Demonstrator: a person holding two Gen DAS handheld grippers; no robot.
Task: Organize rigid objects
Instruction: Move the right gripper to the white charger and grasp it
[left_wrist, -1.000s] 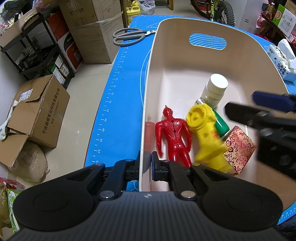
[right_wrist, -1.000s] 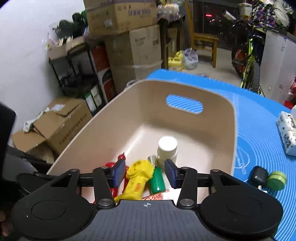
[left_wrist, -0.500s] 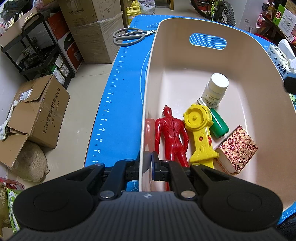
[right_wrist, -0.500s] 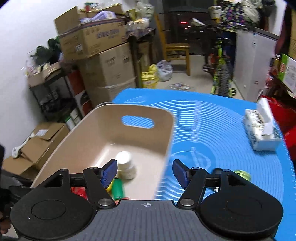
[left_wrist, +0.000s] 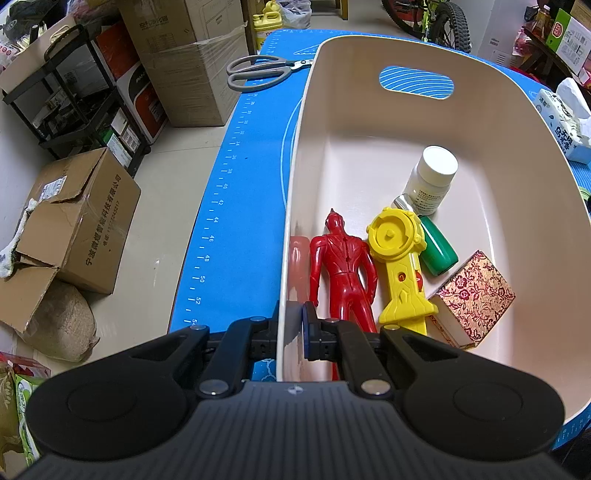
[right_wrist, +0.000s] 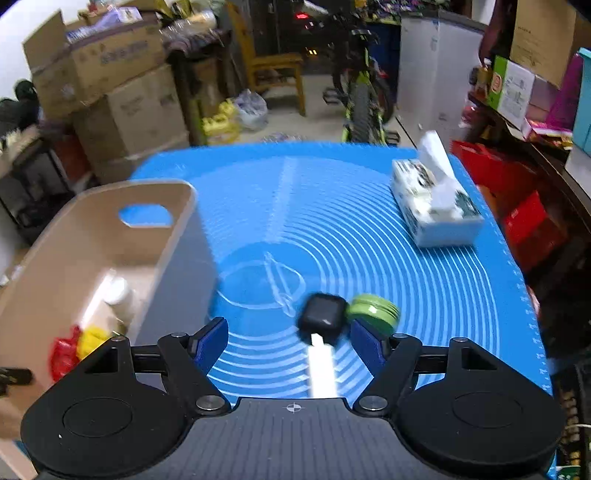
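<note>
Right gripper (right_wrist: 288, 338), fingers apart, has swung out of the beige plastic bin (left_wrist: 491, 122) toward the black smartwatch (right_wrist: 322, 321) beside it; left gripper (left_wrist: 293, 328) stays clamped on the bin's rim.

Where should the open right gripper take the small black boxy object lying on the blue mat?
Probably across its two flat sides, coming from above: the small black boxy object lies low on the blue mat, the green round tin crowding its right, so the right gripper needs care.

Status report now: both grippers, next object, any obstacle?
Left gripper shut on bin wall. Right gripper open, empty, facing black watch. Green jar touching it.
</note>
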